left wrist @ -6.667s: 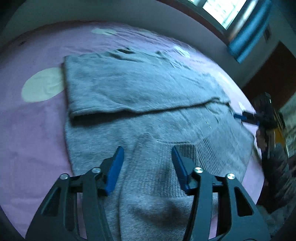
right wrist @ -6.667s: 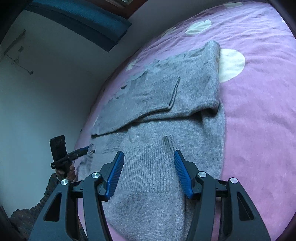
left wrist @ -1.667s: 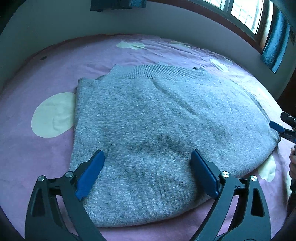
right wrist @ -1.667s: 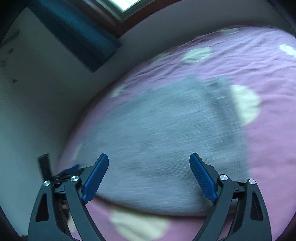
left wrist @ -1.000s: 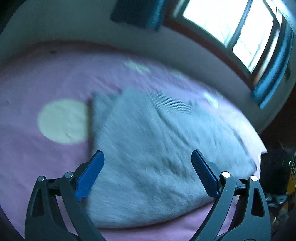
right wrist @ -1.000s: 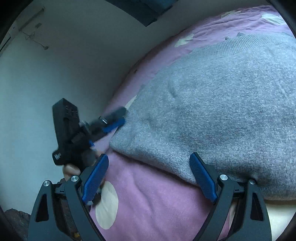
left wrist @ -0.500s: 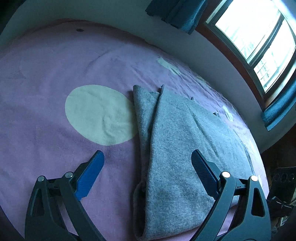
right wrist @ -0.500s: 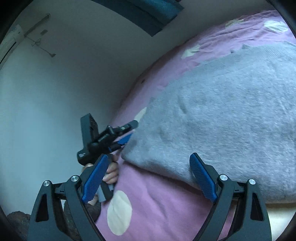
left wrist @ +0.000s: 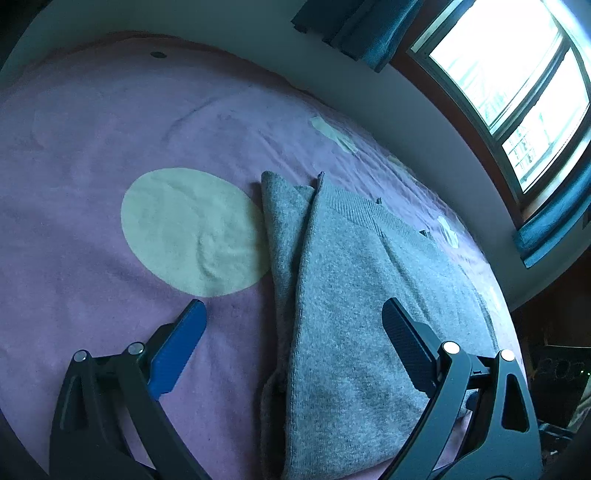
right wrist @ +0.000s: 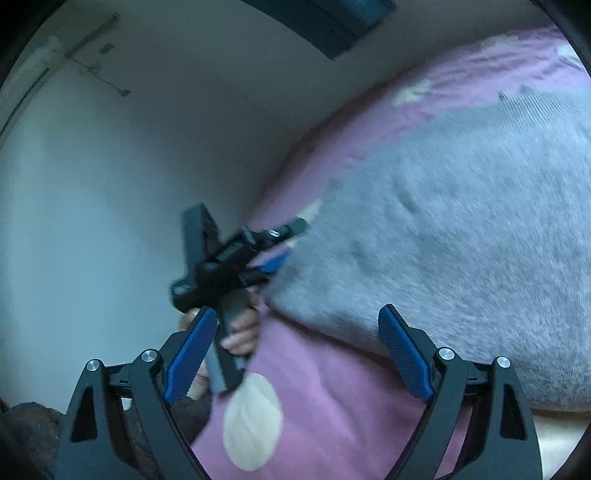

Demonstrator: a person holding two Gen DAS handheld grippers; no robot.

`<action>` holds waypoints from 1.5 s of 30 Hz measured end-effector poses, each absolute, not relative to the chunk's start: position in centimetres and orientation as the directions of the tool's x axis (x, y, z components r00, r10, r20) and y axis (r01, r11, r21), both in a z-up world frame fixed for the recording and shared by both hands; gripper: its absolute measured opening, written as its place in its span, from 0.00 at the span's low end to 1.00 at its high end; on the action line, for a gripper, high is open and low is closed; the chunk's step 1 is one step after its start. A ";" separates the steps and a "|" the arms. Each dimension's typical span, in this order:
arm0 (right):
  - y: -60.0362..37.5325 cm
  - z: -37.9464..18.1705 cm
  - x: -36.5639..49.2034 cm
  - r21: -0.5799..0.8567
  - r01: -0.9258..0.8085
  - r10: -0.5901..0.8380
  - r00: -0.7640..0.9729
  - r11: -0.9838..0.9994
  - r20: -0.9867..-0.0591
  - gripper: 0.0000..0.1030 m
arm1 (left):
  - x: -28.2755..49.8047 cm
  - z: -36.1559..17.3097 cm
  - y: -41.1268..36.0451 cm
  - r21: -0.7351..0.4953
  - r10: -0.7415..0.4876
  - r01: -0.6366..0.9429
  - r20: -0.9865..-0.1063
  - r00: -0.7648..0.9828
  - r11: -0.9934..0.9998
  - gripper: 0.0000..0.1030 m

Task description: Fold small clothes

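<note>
Two tools hover over a bed [left wrist: 92, 229] covered in a purple spread with pale cream dots; one large dot [left wrist: 192, 230] lies at about 10 o'clock in the left wrist view, just beside the folded grey sweater [left wrist: 354, 302]. A pale wall runs behind the bed, and at 1 o'clock a bright window [left wrist: 513, 74] sits between dark blue curtains [left wrist: 347, 29].

The sweater lies flat on the spread, folded into a long stack whose layered edge shows along its left side, with a ribbed hem at the far end. In the right wrist view the same sweater [right wrist: 461, 229] fills the 3 o'clock side, somewhat blurred.

Left tool [left wrist: 291, 350] is spread wide and holds nothing; its left finger is over bare spread, its right finger over the sweater. Right tool [right wrist: 295, 350] is likewise spread wide and empty, low over the purple spread at the sweater's near edge. Through it, at 9 o'clock, the left tool [right wrist: 273, 247] appears, blurred, pointing at the sweater's corner, gripped from below by the person's hand [right wrist: 240, 332].
</note>
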State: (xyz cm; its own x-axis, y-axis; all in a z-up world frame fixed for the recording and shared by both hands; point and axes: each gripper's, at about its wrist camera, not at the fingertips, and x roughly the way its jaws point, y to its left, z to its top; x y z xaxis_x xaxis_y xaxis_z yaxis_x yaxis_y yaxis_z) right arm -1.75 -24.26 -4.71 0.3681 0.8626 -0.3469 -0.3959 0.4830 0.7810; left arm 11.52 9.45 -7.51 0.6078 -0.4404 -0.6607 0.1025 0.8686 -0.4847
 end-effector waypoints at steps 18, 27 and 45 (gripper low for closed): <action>-27.5 -6.0 -1.3 0.831 -0.319 0.846 0.446 0.456 -0.293 0.85 | 14.7 -7.8 8.6 -0.542 -0.510 0.124 -0.654 0.558 0.831 0.89; -30.2 -5.4 -1.8 0.833 -0.293 0.826 0.479 0.469 -0.297 0.85 | 16.0 -7.4 6.8 -0.451 -0.458 0.149 -0.719 0.522 0.880 0.67; -38.9 -4.4 -6.1 0.744 -0.272 0.740 0.530 0.610 -0.413 0.85 | 16.9 -2.3 0.8 -0.539 -0.561 0.193 -0.690 0.457 0.820 0.08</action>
